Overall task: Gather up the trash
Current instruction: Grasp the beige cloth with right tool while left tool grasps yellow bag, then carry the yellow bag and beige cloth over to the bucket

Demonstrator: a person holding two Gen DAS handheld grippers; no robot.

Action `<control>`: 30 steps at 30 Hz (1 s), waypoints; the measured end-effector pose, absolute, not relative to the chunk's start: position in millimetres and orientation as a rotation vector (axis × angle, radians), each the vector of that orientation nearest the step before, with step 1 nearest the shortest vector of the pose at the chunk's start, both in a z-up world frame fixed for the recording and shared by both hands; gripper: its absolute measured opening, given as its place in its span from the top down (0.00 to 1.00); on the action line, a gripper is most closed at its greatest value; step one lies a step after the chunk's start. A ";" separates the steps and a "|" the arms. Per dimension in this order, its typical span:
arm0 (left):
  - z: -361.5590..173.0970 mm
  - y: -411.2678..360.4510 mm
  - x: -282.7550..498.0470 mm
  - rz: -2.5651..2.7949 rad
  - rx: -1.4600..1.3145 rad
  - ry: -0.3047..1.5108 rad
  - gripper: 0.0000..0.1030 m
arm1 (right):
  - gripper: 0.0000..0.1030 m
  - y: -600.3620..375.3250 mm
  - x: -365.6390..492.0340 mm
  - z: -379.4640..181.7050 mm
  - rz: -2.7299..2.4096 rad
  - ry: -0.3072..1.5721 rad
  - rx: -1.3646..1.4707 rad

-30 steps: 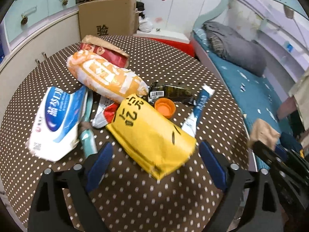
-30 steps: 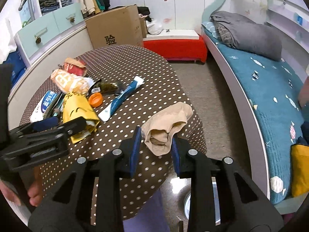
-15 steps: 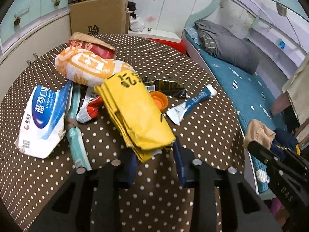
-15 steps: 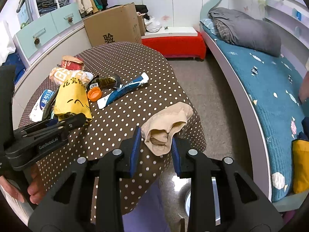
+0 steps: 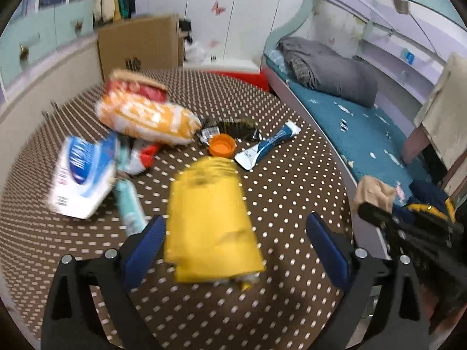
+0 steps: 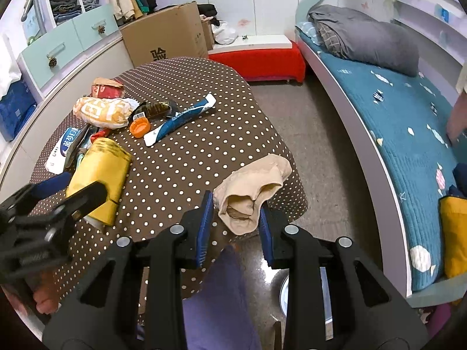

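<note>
On the dotted brown tabletop (image 5: pixel 292 192), the left gripper (image 5: pixel 236 242) is seen with its blue-padded fingers (image 5: pixel 146 242) spread wide, one on each side of the yellow packet (image 5: pixel 210 221); whether either pad touches the packet cannot be told, since this view is blurred by motion. The packet lies flat, its near end toward 6 o'clock.

Beyond it, at 12 o'clock, an orange cap (image 5: pixel 223 145) sits just beside a dark wrapper (image 5: pixel 233 128) and a blue-and-white tube (image 5: pixel 268 145). Toward 10 o'clock an orange snack bag (image 5: pixel 146 116) rests against a red bag (image 5: pixel 137 89), and at 9 o'clock a blue-and-white tissue pack (image 5: pixel 81 175) lies next to a pale teal wrapper (image 5: pixel 130 204).

In the right wrist view, the right gripper (image 6: pixel 236 227) is narrowed onto a beige cloth (image 6: pixel 251 192), which is pinched between the blue pads at the tabletop's near edge, around 12 o'clock of that view.

Bare dotted surface is left between the yellow packet and the cloth. Past the rounded edge at 3 o'clock, grey floor (image 6: pixel 315 145) separates the tabletop from the bed (image 6: pixel 408 134).
</note>
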State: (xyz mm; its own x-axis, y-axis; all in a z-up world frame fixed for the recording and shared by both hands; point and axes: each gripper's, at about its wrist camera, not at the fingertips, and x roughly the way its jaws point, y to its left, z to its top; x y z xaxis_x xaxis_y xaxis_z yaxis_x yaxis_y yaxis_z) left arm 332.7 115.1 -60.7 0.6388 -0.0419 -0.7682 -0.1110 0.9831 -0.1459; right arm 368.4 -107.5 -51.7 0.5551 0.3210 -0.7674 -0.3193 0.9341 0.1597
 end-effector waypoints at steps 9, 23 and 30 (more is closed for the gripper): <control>-73.3 112.9 337.6 0.092 -0.155 0.897 0.68 | 0.72 -113.5 369.9 -51.6 0.363 0.907 -0.006; -48.7 67.7 323.1 -0.006 -0.109 0.855 0.73 | 0.72 -145.1 350.8 -45.0 0.311 0.888 0.024; -44.9 25.4 324.0 -0.088 -0.073 0.858 0.73 | 0.72 -177.2 338.0 -45.3 0.246 0.885 0.051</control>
